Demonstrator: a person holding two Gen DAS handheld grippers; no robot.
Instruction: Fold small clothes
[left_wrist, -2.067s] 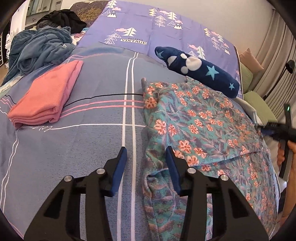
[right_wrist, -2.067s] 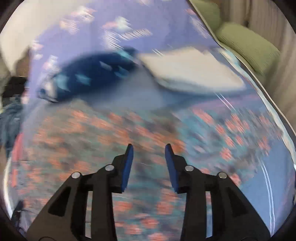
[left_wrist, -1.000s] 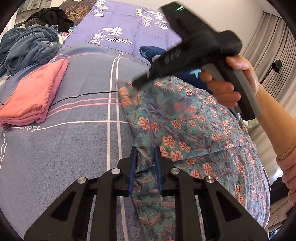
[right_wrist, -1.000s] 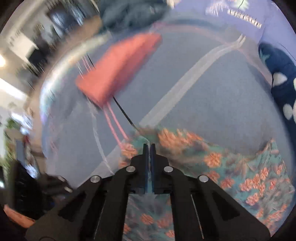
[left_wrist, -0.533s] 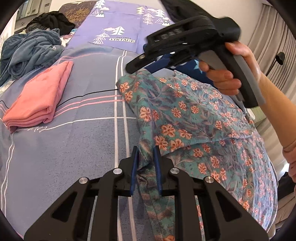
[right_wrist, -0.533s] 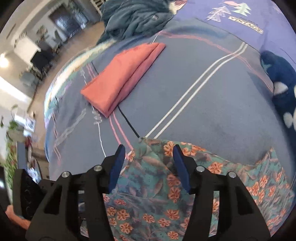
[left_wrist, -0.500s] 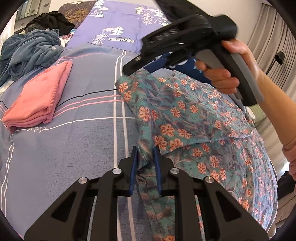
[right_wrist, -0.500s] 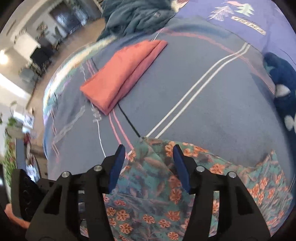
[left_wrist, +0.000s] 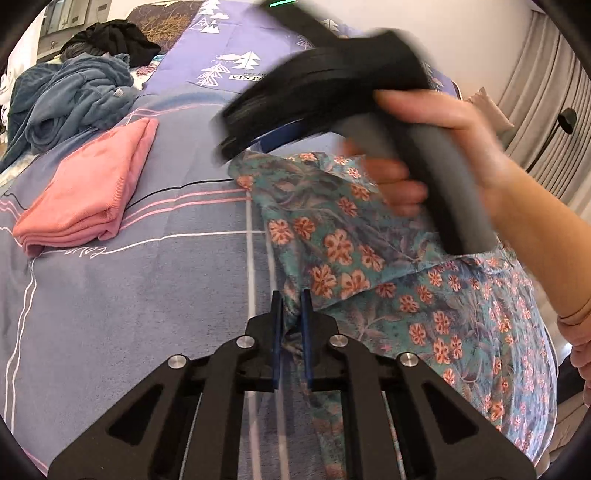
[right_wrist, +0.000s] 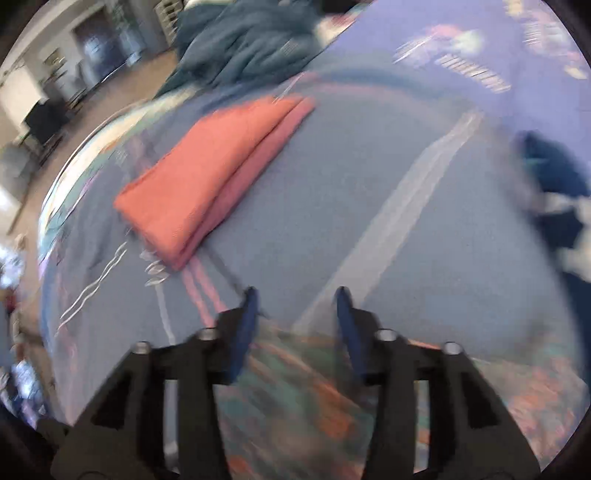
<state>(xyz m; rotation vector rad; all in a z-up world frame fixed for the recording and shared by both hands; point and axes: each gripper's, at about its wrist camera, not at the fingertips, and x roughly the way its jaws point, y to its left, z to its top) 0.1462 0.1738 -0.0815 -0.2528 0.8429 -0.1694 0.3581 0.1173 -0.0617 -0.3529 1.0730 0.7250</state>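
Soft, limp floral garment (left_wrist: 369, 258), pinched at its edge in left claw (left_wrist: 291, 314); right claw (right_wrist: 295, 306) released, closing, nothing between.

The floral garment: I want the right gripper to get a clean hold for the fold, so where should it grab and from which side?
Probably the far corner of the floral garment, from above, pointing steeply down. That corner lies flat and free on the bedsheet, while the left gripper already pinches the near edge. The right gripper hangs open just over it.
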